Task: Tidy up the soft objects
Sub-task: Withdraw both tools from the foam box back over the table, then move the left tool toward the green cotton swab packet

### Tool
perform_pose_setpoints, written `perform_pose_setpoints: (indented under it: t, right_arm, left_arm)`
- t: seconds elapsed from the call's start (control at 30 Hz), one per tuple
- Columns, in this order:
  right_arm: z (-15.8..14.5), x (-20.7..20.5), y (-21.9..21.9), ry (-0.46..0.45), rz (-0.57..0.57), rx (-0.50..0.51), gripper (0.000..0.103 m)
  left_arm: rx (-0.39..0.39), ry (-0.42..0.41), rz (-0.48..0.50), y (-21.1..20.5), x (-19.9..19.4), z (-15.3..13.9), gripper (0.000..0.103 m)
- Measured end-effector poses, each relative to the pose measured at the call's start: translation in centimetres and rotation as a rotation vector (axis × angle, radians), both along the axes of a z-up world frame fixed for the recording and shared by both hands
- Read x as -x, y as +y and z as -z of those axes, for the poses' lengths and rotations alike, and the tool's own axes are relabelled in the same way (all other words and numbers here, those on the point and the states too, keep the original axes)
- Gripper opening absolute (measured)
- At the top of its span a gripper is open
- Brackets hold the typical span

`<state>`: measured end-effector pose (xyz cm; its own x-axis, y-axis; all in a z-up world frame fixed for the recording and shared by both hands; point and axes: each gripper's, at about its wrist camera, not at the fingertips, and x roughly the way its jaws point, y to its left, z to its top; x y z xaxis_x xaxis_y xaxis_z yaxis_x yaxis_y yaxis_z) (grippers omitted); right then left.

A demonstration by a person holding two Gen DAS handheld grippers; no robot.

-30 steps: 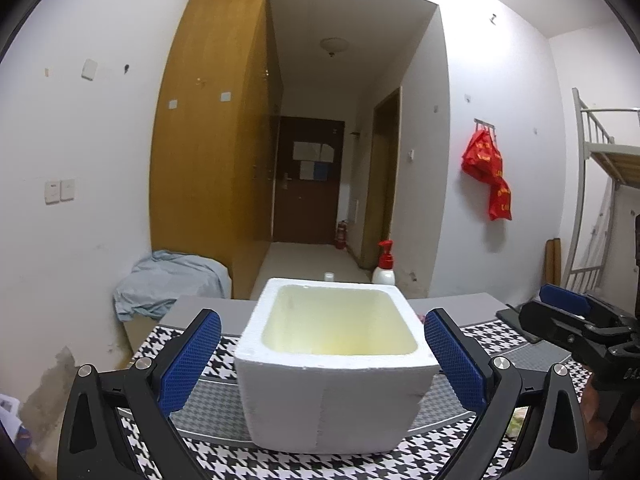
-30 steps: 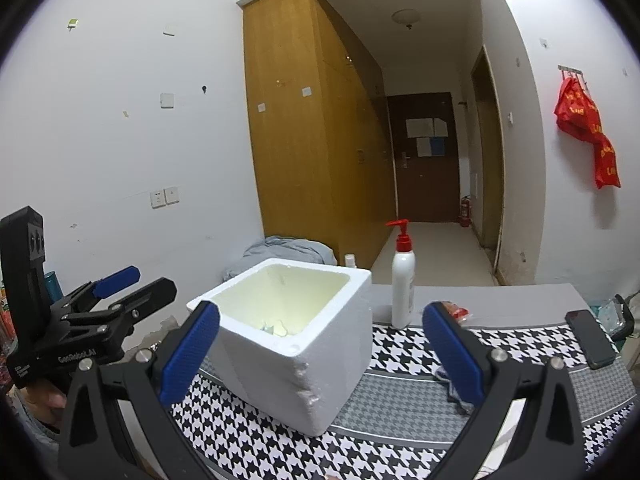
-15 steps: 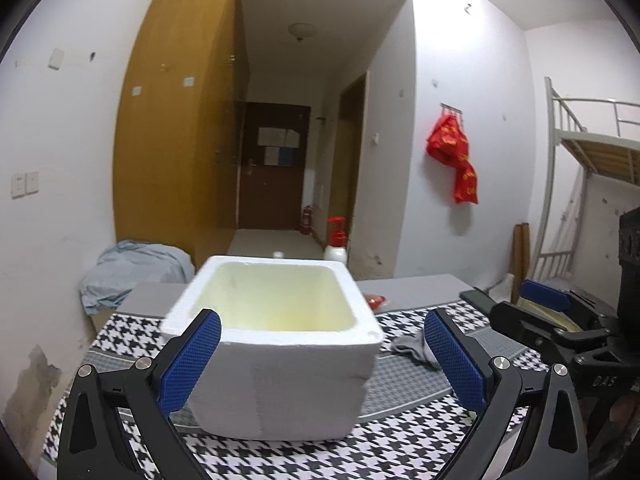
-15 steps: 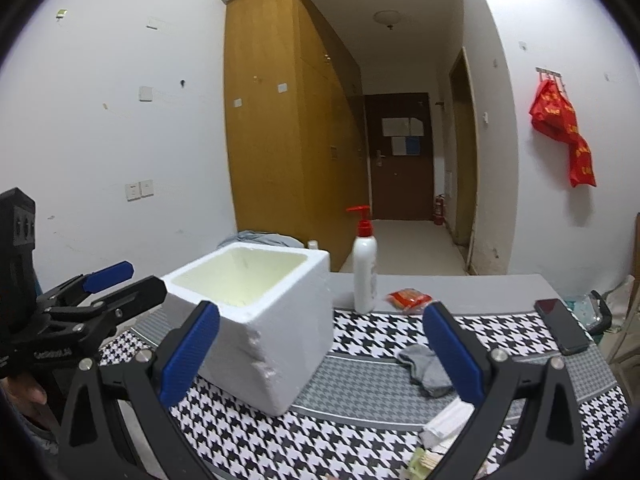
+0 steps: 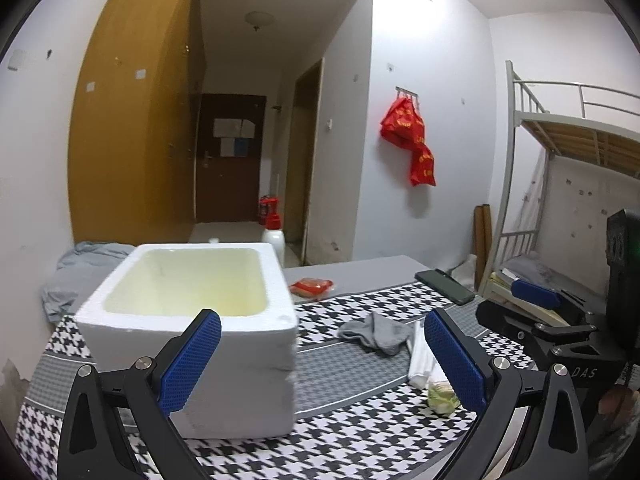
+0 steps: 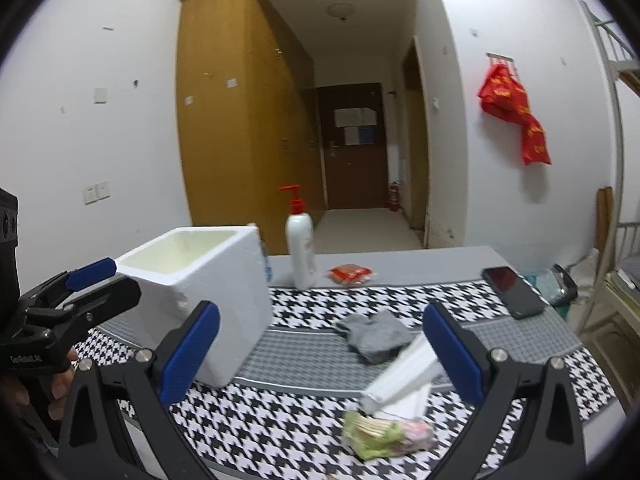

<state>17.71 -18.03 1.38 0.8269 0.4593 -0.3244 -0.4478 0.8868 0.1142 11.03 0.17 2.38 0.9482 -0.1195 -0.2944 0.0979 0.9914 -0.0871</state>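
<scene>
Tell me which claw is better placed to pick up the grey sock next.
Right. The grey sock lies almost centred ahead of the open right claw, with nothing between. The left claw, also open, faces the foam box, and the sock sits off to its right.

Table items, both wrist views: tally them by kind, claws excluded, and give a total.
Foam box: 1
Pump bottle: 1
Red packet: 1
Phone: 1
Grey sock: 1
White sock: 1
Green bundle: 1
Total: 7
</scene>
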Motion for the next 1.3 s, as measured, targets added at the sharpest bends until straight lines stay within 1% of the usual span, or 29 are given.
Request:
perform_pose_setpoints:
  t: [0.17, 0.37, 0.5, 0.6, 0.87, 1.1, 1.3]
  right_arm:
    - [0.1, 0.2, -1.7, 0.01, 0.059, 0.002, 0.103]
    - [0.1, 0.4, -3.3, 0.003, 0.114, 0.014, 0.103]
    - [0.3, 0.4, -4.8, 0.006, 0.164, 0.025, 0.103]
    - [0.6, 0.4, -6.0, 0.007, 0.204, 0.033, 0.103]
    - [1.3, 0.1, -8.7, 0.028, 0.27, 0.019, 0.103]
    - [2.6, -0.7, -10.0, 0.062, 0.291, 0.004, 0.103]
    - [3.6, -1.4, -10.5, 0.089, 0.285, -0.009, 0.103]
  left_arm:
    - [0.001, 0.01, 0.042, -1.2, -0.9, 0.0, 0.102]
    - [-0.012, 0.035, 0.076, -2.9, -2.1, 0.7, 0.102]
    - [-0.007, 0.06, 0.11, -3.8, -2.9, 1.1, 0.102]
    - [-0.019, 0.073, 0.13, -4.6, -3.3, 1.4, 0.102]
    - [-0.031, 0.107, 0.193, -6.6, -4.7, 2.0, 0.102]
    - [-0.08, 0.154, 0.242, -8.3, -6.4, 2.9, 0.102]
    - [-0.077, 0.185, 0.217, -8.6, -8.5, 3.5, 0.102]
